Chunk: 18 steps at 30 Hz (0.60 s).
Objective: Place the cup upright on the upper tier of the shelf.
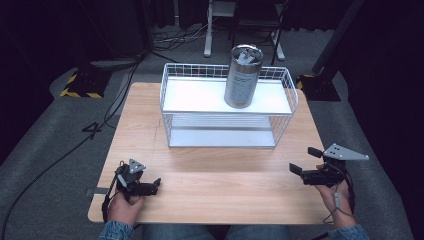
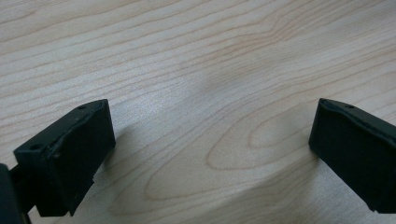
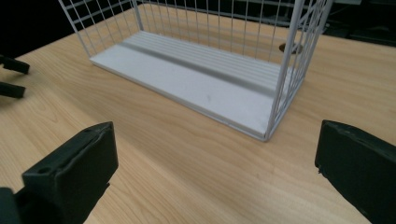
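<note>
- Left gripper (image 1: pixel 150 186) rests low over the near left corner of the wooden table (image 1: pixel 210 190), jaws spread wide and holding nothing; the left gripper view looks along them at bare wood grain close below.
- Wire rack (image 1: pixel 227 107), white and two-tiered, stands at the middle of the table towards its far edge. Lower shelf (image 3: pixel 196 81) is bare and white with a ribbed strip along it.
- Metal canister (image 1: pixel 243 76) stands upright on the rack's upper shelf, right of centre and towards the far side. Body is brushed silver and cylindrical, carrying a pale printed label; the print is too small to read. Top appears open or recessed, with something grey inside that I cannot make out.
- Right gripper (image 1: pixel 305 161) hovers at the near right of the table, well apart from the rack, jaws fully parted and empty. Its own view looks towards the rack's near right corner post.
- Judgement on the step in hand: the canister looks to be the item to be fetched, and the right gripper is the better placed for it. The approach should rise above the rack's raised wire rim, then close on the body at mid-height, square to the cylinder. The surface looks smooth and the form tall, so an off-centre grip risks tipping or slipping.
</note>
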Tool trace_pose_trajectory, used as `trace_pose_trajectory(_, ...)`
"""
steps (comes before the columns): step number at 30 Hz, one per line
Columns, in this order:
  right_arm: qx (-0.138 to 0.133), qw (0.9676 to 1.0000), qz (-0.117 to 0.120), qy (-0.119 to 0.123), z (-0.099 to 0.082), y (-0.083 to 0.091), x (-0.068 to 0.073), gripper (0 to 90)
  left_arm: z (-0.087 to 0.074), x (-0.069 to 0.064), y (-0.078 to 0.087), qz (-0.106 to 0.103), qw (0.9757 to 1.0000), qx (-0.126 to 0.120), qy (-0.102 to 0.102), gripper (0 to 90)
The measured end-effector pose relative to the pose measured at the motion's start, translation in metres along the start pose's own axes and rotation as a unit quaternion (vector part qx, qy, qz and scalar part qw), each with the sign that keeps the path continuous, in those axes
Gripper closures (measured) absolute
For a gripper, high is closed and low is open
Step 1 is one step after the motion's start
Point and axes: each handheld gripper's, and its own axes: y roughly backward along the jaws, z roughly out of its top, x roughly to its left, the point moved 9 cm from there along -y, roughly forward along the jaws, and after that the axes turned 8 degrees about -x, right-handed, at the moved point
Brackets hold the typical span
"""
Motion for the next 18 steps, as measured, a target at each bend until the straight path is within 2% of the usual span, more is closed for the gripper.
trace_pose_trajectory(6,0.008,0.9999,-0.001,-0.007,-0.027,-0.006,0.003,0.0,0.000,0.000,0.000,0.001,1.0000,-0.001,0.000,0.6)
trace_pose_trajectory(8,0.012,0.9999,-0.002,-0.002,-0.034,-0.008,0.004,0.0,0.000,0.000,0.000,0.001,1.0000,-0.001,0.000,0.7)
trace_pose_trajectory(10,0.019,0.9997,0.002,-0.012,-0.042,-0.011,0.006,0.0,0.000,0.000,0.000,0.001,1.0000,-0.001,0.000,0.7)
trace_pose_trajectory(11,0.027,0.9996,0.003,-0.010,-0.045,-0.012,0.006,0.0,0.000,0.000,0.000,0.001,1.0000,-0.001,0.000,0.7)
trace_pose_trajectory(12,0.038,0.9993,-0.003,0.002,-0.048,-0.014,0.005,0.0,0.000,0.000,0.000,0.001,1.0000,0.000,-0.001,0.7)
trace_pose_trajectory(18,0.051,0.9987,-0.008,0.002,-0.059,-0.016,0.006,0.0,0.000,0.000,0.000,0.001,1.0000,-0.001,-0.001,0.6)
